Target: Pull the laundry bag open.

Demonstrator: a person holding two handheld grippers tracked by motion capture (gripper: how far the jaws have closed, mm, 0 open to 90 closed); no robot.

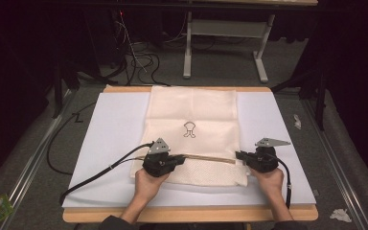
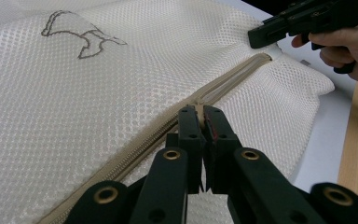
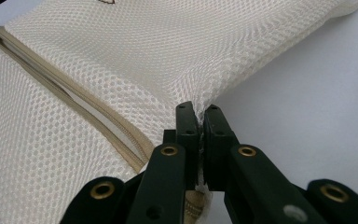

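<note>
A cream mesh bag with a small dark outline drawing lies flat on a white board. A beige zipper runs across the bag near its front edge. My left gripper points right and is shut on the zipper pull. Ahead of it the zipper lies parted; behind it the teeth are joined. My right gripper points left at the zipper's right end. It is shut on a pinch of the mesh bag at its edge, beside the open zipper.
The board rests on a wooden table whose edge runs along the front. Cables trail from the grippers over the board and the floor at left. A metal stand is behind the table. Scraps lie on the floor at right.
</note>
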